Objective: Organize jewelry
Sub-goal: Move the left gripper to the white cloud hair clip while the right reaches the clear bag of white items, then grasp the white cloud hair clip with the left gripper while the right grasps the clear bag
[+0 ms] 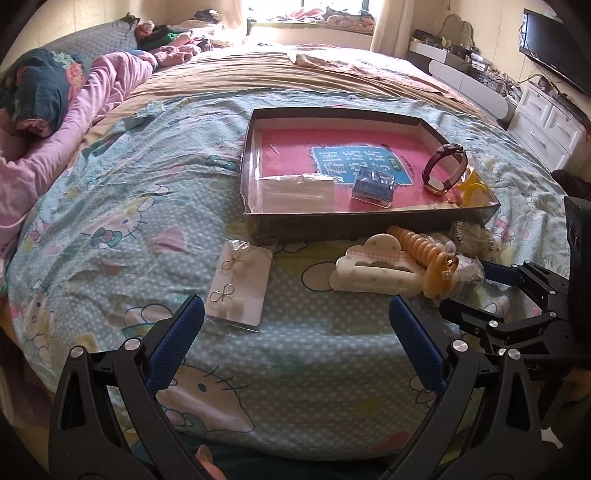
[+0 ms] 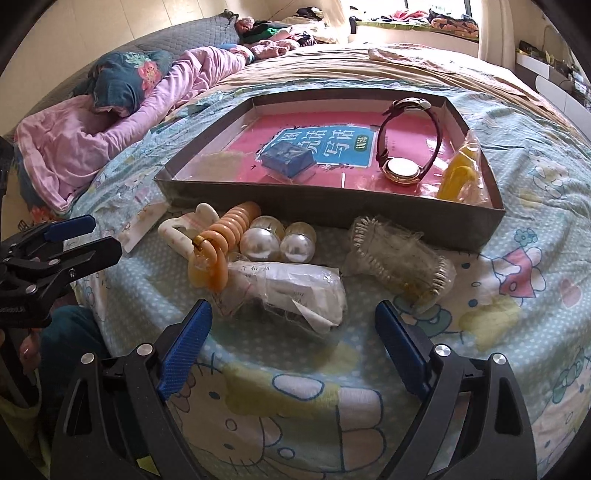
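Both grippers, left gripper [image 1: 295, 347] and right gripper [image 2: 293, 347], gape empty; crinkly clear plastic packet [image 2: 291, 295] at twelve o'clock looks light, slippery; pinch mid-body.

Daylight floods in from the window [image 1: 295, 14] far ahead of my left gripper [image 1: 295, 332], blown out to white there and washing the far bed pale. Close to my fingers the light is soft and even, with only faint shadows under them. Glare streaks the plastic wraps in the tray [image 1: 255, 218] ahead. Both fisheye views bow the bed into a dome, with black corners. The nearest frame looks slightly soft.
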